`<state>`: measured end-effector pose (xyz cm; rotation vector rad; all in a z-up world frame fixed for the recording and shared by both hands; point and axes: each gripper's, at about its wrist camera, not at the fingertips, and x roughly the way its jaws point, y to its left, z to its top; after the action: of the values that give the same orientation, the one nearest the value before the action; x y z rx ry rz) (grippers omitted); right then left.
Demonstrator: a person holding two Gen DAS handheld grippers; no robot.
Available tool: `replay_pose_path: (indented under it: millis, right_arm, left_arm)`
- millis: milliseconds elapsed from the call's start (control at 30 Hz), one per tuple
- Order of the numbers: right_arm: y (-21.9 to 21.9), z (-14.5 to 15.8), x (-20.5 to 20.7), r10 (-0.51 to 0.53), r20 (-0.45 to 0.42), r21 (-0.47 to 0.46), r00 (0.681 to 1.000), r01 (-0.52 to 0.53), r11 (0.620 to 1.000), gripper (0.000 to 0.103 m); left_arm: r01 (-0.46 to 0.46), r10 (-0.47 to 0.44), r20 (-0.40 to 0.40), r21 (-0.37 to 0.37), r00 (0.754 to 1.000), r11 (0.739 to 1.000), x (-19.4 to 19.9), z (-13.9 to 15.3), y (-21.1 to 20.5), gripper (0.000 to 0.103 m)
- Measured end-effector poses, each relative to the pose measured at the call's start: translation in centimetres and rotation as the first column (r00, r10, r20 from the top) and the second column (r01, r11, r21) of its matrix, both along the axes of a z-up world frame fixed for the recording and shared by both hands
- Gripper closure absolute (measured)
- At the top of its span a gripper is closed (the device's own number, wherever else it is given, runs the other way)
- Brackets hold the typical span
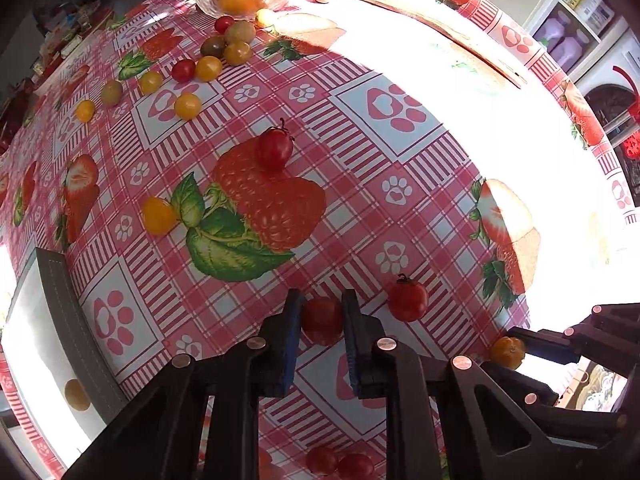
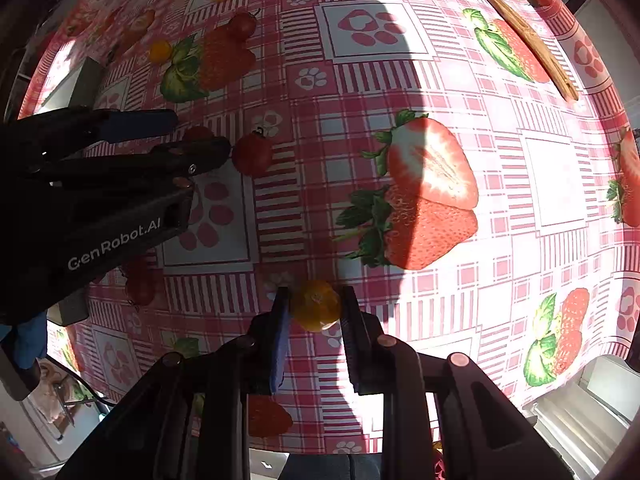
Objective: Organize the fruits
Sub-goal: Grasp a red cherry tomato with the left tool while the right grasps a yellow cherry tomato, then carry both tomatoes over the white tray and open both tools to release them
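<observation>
Tomatoes on the strawberry tablecloth [image 1: 360, 152]

Left view: the left gripper [image 1: 322, 316] squeezes a red cherry tomato [image 1: 321, 320] (another red tomato [image 1: 408, 300] sits just beside). Right view: the right gripper [image 2: 315, 306] pinches a yellow cherry tomato [image 2: 315, 305] over the cloth.

We see our right gripper [image 2: 315, 304] clamping a small round yellow tomato [image 2: 315, 305] over the pink checked strawberry-print tablecloth [image 2: 440, 80]; at nine o'clock, our left gripper [image 2: 196, 133] straddles a red tomato [image 2: 197, 133].

Black hand-held gripper [image 1: 322, 330] (blue pads)
</observation>
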<state>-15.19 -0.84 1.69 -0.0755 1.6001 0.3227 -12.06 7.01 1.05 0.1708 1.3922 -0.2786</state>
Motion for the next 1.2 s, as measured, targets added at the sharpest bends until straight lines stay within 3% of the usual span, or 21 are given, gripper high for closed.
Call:
replay_pose_path:
  millis: [233, 567, 867, 1200]
  right_arm:
    - [-1.4, 0.6, 1.2, -0.024, -0.007, 0.019, 1.000, 0.024, 1.000, 0.076]
    - [-0.8, 2.8, 2.5, 0.011, 0.021, 0.046, 1.000, -0.012, 0.999, 0.076]
    - [2.7, 5.0, 3.7, 0.089, 0.053, 0.066, 0.995, -0.092, 0.994, 0.076]
    - [9.0, 5.5, 2.3, 0.213, 0.086, 0.083, 0.973, -0.220, 0.972, 0.076]
  left_arm:
    - [-0.131, 0.129, -0.032, -0.083, 0.991, 0.988, 0.2, 1.5, 4.2, 0.082]
    - [-0.247, 0.248, -0.003, -0.107, 0.969, 0.963, -1.9, 3.8, 9.3, 0.082]
    - [-0.337, 0.342, 0.028, -0.118, 0.939, 0.934, -5.4, 5.0, 13.9, 0.082]
    - [-0.457, 0.465, 0.048, -0.118, 0.884, 0.882, -8.3, 5.5, 19.5, 0.082]
